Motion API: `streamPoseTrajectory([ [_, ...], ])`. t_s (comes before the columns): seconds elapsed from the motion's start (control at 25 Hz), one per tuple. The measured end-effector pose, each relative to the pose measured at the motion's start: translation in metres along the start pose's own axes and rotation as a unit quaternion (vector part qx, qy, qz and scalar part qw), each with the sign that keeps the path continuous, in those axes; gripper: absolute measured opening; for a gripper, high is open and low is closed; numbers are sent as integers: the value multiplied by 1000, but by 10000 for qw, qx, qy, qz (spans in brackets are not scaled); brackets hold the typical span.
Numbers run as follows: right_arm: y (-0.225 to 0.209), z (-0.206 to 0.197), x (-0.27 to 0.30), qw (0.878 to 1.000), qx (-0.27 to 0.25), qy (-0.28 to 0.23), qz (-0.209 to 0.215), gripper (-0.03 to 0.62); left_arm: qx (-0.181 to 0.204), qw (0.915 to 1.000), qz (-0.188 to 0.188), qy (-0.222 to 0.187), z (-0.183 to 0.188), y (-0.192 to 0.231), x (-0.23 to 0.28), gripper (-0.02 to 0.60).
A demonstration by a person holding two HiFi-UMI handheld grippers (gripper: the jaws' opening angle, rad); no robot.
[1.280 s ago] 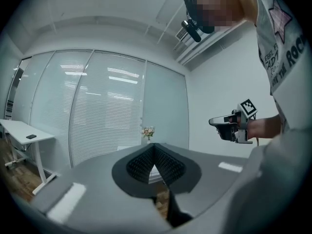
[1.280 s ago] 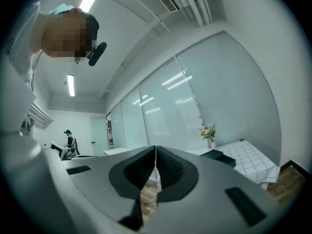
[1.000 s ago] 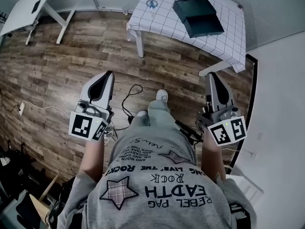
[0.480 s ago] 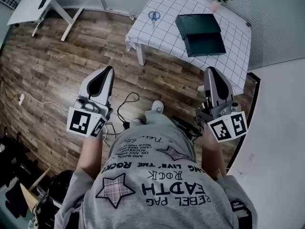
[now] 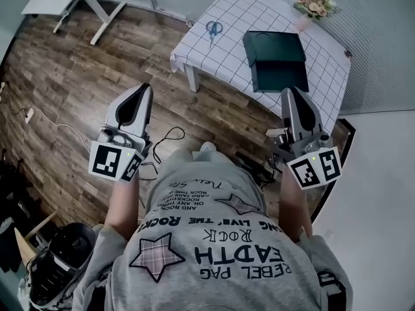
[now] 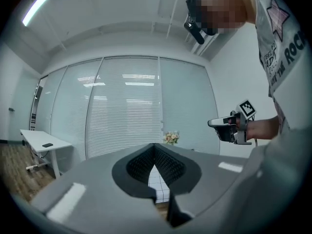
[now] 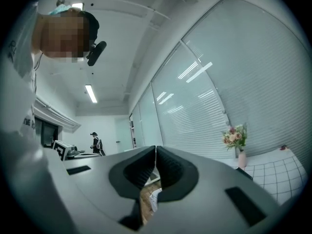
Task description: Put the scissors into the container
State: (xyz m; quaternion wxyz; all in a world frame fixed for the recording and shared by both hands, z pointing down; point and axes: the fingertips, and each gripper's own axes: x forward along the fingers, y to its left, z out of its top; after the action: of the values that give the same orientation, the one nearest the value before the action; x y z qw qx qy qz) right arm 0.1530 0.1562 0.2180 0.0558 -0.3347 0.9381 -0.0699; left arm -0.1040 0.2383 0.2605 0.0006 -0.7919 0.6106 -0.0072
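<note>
Both empty with jaws together, left hand-held gripper [image 5: 145,87] and right hand-held gripper [image 5: 292,91] above open floor [image 5: 84,70] near table [image 5: 188,52] edge.

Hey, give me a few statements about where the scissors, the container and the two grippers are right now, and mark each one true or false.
1. The scissors lie on the checked tablecloth. True.
2. The scissors are inside the container. False: they lie on the tablecloth, apart from it, to its left in the head view.
3. The left gripper is shut and empty. True.
4. The right gripper holds the scissors. False: it is shut on nothing.
</note>
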Motion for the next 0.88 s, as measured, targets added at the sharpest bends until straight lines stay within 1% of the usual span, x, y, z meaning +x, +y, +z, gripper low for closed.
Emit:
streamPoseTrajectory([
  [0.28,-12,-10,19,9995,189,76,235,15,-8,9995,276,121,-4,9,6,8],
  [0.44,-17,-12,32,9992,246,109,290,15,5,9994,328,140,-3,17,15,8],
  [0.68,-30,-10,54,9996,230,26,162,15,-20,9997,228,64,-8,38,43,8],
  [0.88,-43,-10,86,9998,203,6,-58,15,-57,10000,-2,-31,-8,68,84,9],
])
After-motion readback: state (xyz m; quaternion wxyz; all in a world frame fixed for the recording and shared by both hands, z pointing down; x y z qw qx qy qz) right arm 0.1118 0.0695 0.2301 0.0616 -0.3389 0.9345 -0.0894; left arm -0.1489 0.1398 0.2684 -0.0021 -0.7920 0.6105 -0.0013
